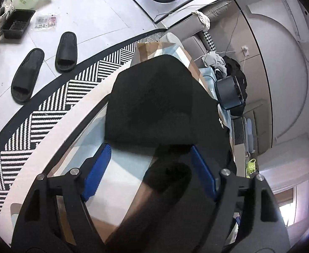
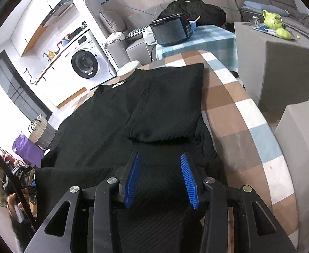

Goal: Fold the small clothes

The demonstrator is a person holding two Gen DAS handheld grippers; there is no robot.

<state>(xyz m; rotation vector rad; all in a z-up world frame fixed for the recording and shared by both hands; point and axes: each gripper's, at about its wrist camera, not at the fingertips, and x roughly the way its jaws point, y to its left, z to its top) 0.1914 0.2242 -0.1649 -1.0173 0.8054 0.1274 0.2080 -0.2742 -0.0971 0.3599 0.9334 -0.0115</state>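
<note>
In the right wrist view, the right gripper (image 2: 160,180) hovers low over the near part of a black garment (image 2: 103,130), its blue pads (image 2: 188,181) spread wide with dark ribbed cloth lying between and under them; the jaws grip nothing. The garment lies spread on the bench (image 2: 234,113), which wears a checked cloth of brown, white and pale blue. 1 part of the garment is folded over into a neat rectangular panel (image 2: 169,103) just beyond the fingertips, resting on the rest of the fabric. A small white label (image 2: 119,84) shows at the far edge.

In the left wrist view, the left gripper (image 1: 149,168) also has its jaws wide, the blue pads (image 1: 97,172) well apart over the checked cloth. A blurred dark strip of the garment (image 1: 165,109) crosses near the right pad, not pinched.

Farther off on the right stands a dark cooker (image 2: 171,31) on a blue checked table, and far left a white washing machine (image 2: 84,63). On the floor at the left lie 2 black slippers (image 1: 27,76) beside a striped rug (image 1: 74,84).
</note>
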